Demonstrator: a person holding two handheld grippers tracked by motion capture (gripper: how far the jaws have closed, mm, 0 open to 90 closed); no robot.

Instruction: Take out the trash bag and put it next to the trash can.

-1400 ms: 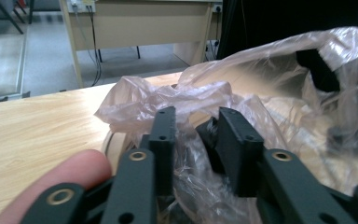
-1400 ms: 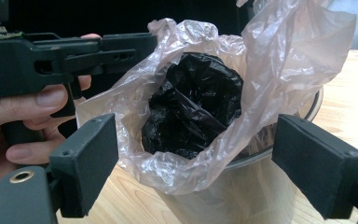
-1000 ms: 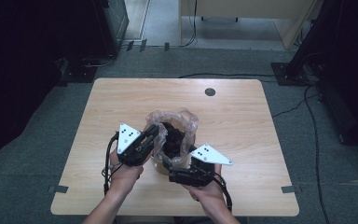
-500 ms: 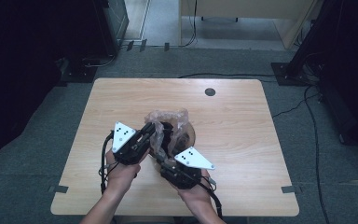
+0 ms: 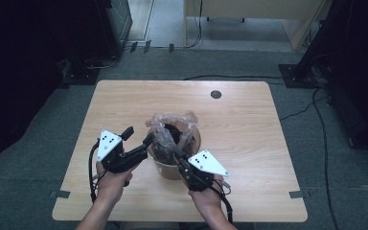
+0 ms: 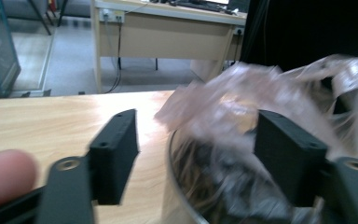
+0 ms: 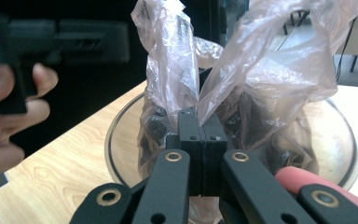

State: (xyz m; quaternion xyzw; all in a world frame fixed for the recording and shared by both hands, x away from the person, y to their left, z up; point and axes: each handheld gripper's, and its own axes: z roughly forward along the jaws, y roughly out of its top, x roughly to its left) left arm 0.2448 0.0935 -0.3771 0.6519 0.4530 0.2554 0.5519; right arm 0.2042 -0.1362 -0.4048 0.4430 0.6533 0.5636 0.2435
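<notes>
A round tan bowl (image 5: pixel 175 167) stands at the middle of the wooden table (image 5: pixel 249 124). In it sits a crumpled clear plastic bag (image 5: pixel 171 125) with dark contents. My right gripper (image 7: pixel 199 135) is shut on a fold of the bag (image 7: pixel 261 70) at the bowl's near side (image 5: pixel 179 160). My left gripper (image 5: pixel 138 135) is at the bowl's left rim. Its jaws have just been opening and stand wide in the left gripper view (image 6: pixel 200 158). One is outside the rim (image 6: pixel 170 163) and one over the bag (image 6: pixel 242 98); neither pad presses on it.
A small dark round hole (image 5: pixel 215 94) marks the table's far side. Beyond the table are cables (image 5: pixel 230 76) on grey carpet and a desk (image 6: pixel 168 32). In the right gripper view a hand with the left gripper (image 7: pixel 88 39) is at the upper left.
The left gripper has let go of the bag, opened and drawn back to the left. The right gripper has closed on the bag's near fold.
</notes>
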